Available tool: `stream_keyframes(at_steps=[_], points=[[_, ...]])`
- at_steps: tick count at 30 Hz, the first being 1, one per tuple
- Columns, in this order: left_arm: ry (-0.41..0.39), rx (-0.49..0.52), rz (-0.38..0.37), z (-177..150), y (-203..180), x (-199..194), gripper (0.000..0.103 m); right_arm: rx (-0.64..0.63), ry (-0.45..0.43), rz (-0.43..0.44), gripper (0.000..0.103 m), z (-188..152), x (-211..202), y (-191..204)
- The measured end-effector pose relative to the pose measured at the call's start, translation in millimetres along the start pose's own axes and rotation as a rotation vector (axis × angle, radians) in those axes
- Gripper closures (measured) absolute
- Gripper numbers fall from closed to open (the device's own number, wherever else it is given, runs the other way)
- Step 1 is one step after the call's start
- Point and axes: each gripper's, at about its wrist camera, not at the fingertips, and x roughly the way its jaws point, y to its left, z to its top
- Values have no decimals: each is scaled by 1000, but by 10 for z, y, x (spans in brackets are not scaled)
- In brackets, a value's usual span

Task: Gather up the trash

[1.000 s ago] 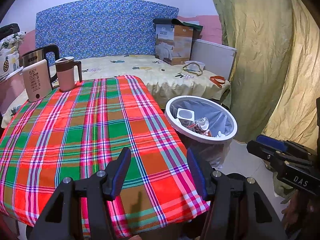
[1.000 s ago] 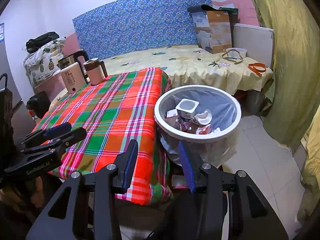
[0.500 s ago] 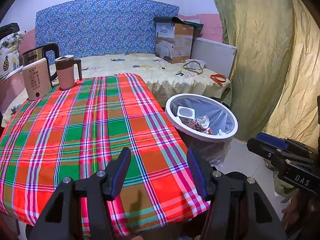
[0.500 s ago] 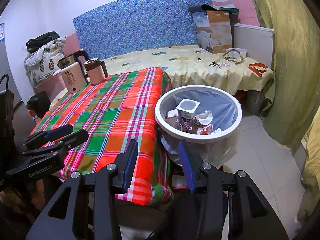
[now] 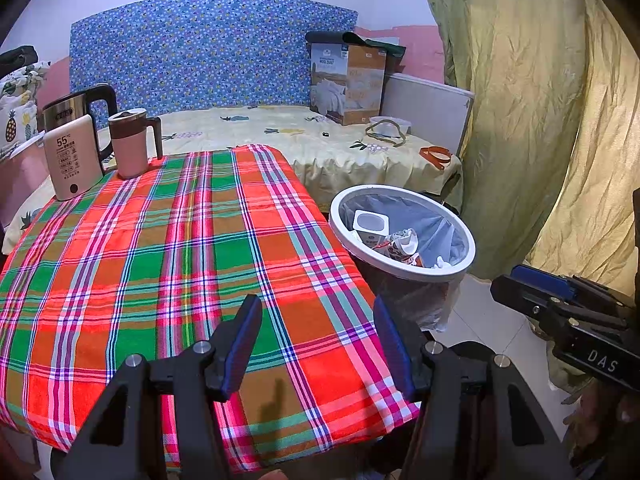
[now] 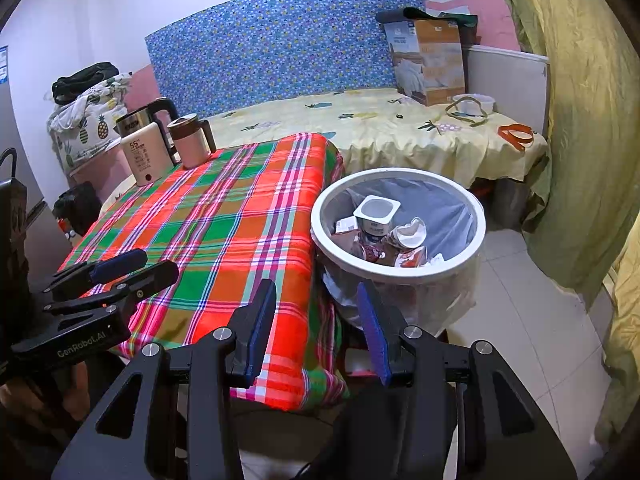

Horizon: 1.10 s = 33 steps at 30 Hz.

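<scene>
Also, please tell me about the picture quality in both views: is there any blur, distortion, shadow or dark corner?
Left wrist view: sharp, no motion blur; fisheye bends the blue headboard into an arc; black vignette at the corners; the left gripper casts a small shadow on the plaid tablecloth. Right wrist view: equally sharp, the same curving and dark corners; the trash bin is evenly lit, without glare.

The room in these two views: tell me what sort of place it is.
Most likely a bedroom at home that doubles as a living space. A bed with a pineapple-print sheet stands against a blue floral headboard, and a table with a plaid cloth carries an electric kettle and a mug.
</scene>
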Motion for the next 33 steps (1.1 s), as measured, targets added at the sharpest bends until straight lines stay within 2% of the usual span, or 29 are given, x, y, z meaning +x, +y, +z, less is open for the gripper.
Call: stream_keyframes(at_steps=[33], points=[[4,0,4,-11,5,-11,43,1,3,1,59,-10,19,-8]])
